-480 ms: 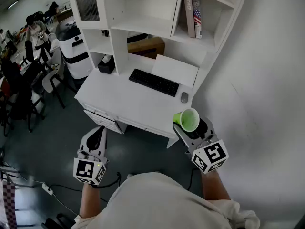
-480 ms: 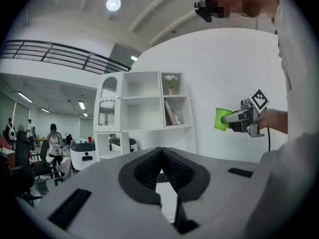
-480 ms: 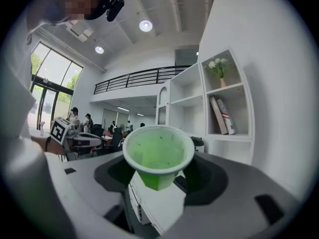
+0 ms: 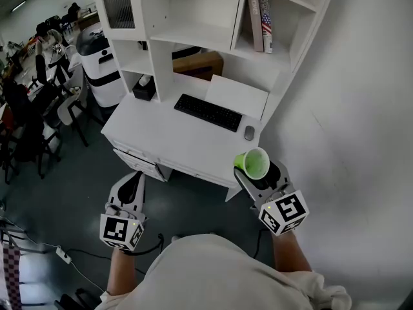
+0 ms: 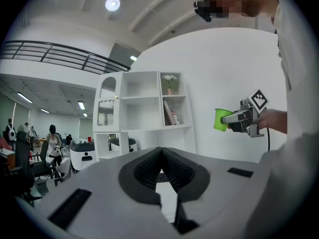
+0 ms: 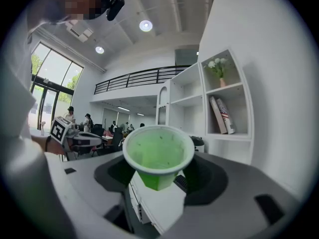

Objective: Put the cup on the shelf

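Green cup (image 4: 253,163) clamped in right tongs (image 4: 257,172), left tongs (image 4: 133,178) closed empty, white desk (image 4: 161,134) below shelf (image 4: 193,42)

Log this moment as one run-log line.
right tool: shut on green cup, cup upright | left tool: shut, empty | shelf: cup not yet placed | desk: ahead, below shelf

You stand before the white wooden desk (image 4: 161,139), with the tall white shelf unit (image 4: 159,57) rising from its back edge. The flat black keyboard (image 4: 208,111) lies on the desk below the shelf's middle bay, and the small grey mouse (image 4: 250,132) lies just to its right. Two upright books (image 4: 261,19) stand in the right compartment. Your right gripper (image 4: 257,172) carries the green plastic cup (image 4: 253,161) over the desk's near right corner. Your left gripper (image 4: 133,179) is well apart to the left, in front of the desk.
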`<state>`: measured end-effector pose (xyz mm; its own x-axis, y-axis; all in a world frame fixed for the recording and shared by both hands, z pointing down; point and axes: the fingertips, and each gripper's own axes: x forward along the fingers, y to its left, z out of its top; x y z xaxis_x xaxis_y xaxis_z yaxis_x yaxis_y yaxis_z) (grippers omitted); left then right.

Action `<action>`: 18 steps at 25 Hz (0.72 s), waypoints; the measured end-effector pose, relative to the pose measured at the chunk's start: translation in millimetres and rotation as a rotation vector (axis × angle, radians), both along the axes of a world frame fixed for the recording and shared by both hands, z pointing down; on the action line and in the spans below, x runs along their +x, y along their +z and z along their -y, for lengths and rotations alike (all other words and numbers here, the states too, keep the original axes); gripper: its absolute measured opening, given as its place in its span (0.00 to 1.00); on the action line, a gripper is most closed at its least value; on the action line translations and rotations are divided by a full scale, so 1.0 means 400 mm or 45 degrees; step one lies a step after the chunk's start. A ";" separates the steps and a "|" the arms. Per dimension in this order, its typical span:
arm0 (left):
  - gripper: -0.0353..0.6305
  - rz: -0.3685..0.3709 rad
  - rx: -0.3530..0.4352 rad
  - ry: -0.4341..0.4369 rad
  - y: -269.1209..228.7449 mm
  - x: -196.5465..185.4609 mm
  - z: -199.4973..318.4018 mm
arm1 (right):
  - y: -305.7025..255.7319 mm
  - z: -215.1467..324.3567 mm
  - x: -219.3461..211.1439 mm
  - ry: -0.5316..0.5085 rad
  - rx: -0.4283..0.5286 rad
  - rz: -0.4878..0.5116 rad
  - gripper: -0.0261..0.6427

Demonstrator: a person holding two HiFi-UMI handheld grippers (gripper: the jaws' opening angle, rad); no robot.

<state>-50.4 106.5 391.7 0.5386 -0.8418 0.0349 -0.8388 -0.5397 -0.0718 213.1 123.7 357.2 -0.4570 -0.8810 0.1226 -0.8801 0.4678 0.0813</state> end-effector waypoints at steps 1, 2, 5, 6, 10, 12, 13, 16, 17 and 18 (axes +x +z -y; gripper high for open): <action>0.05 0.000 -0.001 0.000 0.001 0.003 -0.001 | 0.000 0.000 0.003 -0.002 0.000 0.005 0.49; 0.05 0.001 -0.002 -0.001 0.001 0.007 -0.001 | 0.000 0.000 0.006 -0.004 0.001 0.012 0.49; 0.05 0.008 -0.005 -0.005 0.005 0.019 -0.002 | 0.000 0.001 0.019 -0.009 0.004 0.024 0.49; 0.05 0.009 -0.007 -0.008 0.004 0.025 -0.003 | 0.002 0.001 0.024 -0.011 0.003 0.024 0.49; 0.05 0.013 -0.006 -0.020 -0.004 0.050 -0.006 | 0.007 0.002 0.044 -0.029 -0.003 0.025 0.49; 0.05 0.016 -0.006 -0.027 -0.003 0.064 -0.008 | 0.008 0.005 0.055 -0.040 -0.005 0.029 0.49; 0.05 0.018 -0.007 -0.031 -0.002 0.072 -0.009 | 0.008 0.007 0.061 -0.047 -0.005 0.031 0.49; 0.05 0.025 -0.013 -0.052 0.004 0.096 -0.014 | 0.006 0.015 0.082 -0.074 0.002 0.032 0.49; 0.05 0.027 -0.015 -0.059 0.007 0.103 -0.017 | 0.005 0.019 0.087 -0.083 0.004 0.031 0.49; 0.05 0.029 -0.016 -0.067 0.010 0.109 -0.021 | 0.006 0.022 0.094 -0.091 0.005 0.031 0.49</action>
